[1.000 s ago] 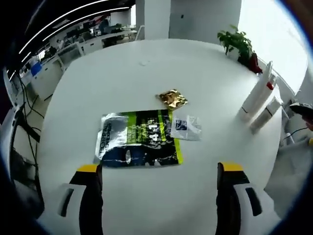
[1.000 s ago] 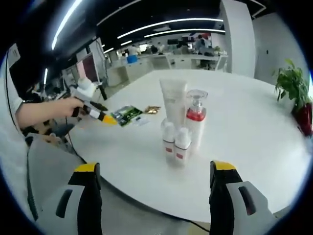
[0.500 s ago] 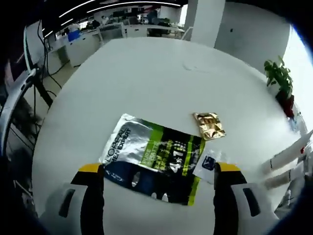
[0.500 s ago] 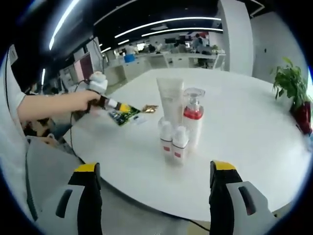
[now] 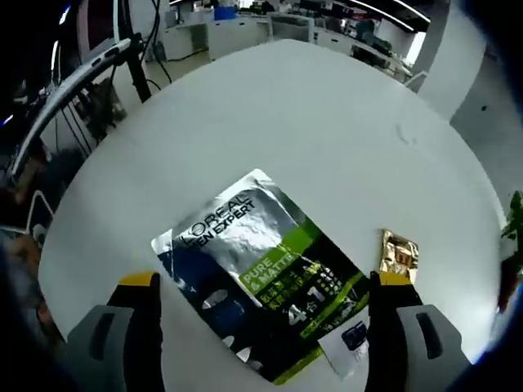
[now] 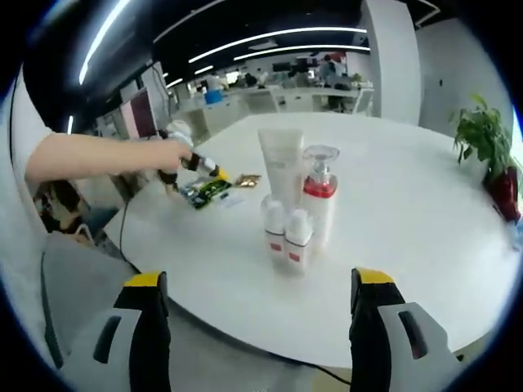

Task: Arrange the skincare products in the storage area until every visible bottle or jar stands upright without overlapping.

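Silver and green, a flat sachet (image 5: 260, 309) lies on the white worktop (image 5: 327, 147) between the left gripper (image 5: 265, 327)'s spread, empty fingers, a gold packet (image 5: 398, 251) just beside it. The right gripper (image 6: 255, 327), fingers also apart, faces the upright tube (image 6: 280, 167), pump bottle (image 6: 319, 200) and two small bottles (image 6: 286, 237), clustered together.

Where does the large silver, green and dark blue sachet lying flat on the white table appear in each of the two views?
Left gripper view: the silver, green and dark blue sachet lies lower centre, between that tool's own jaws.
Right gripper view: the sachet is small, left of centre, under the left tool.
Shared landmark: the crumpled gold foil packet beside it.
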`<state>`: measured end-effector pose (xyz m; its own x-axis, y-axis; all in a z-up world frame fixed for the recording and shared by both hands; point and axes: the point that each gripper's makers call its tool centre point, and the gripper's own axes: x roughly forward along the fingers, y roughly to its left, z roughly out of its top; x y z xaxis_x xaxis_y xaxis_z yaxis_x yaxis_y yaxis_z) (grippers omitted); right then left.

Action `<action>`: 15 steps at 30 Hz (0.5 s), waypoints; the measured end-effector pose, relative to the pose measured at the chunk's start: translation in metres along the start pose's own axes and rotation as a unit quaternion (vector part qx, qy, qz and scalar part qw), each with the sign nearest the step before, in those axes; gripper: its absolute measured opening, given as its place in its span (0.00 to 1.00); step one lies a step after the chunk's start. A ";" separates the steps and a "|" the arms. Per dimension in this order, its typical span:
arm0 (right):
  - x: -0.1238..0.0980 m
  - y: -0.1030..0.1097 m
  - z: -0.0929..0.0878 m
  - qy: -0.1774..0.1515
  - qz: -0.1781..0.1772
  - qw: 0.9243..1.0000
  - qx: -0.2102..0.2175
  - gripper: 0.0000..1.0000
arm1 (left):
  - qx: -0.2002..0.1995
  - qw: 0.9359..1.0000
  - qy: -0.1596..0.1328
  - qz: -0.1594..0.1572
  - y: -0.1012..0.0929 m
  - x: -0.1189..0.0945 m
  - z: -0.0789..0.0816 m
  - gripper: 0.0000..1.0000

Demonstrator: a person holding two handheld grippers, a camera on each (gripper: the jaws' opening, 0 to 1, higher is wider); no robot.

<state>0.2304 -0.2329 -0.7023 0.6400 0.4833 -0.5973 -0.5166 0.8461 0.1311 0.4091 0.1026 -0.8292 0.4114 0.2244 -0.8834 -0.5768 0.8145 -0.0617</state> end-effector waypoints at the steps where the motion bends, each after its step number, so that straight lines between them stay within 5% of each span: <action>1: 0.000 0.000 0.000 0.000 -0.001 1.000 0.001 0.92 | -0.012 1.000 -0.003 -0.003 -0.004 0.001 0.000 0.99; 8: 0.000 -0.001 0.001 -0.002 -0.002 1.000 0.005 0.92 | 0.008 0.999 -0.010 0.037 0.002 0.010 0.004 1.00; 15: 0.000 -0.002 0.000 -0.002 -0.002 1.000 0.007 0.92 | 0.021 0.998 -0.056 0.018 -0.001 0.009 0.013 0.99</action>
<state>0.2314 -0.2342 -0.7022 0.6435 0.4812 -0.5952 -0.5070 0.8506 0.1396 0.4228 0.1104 -0.8314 0.4686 0.3107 -0.8270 -0.5635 0.8261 -0.0089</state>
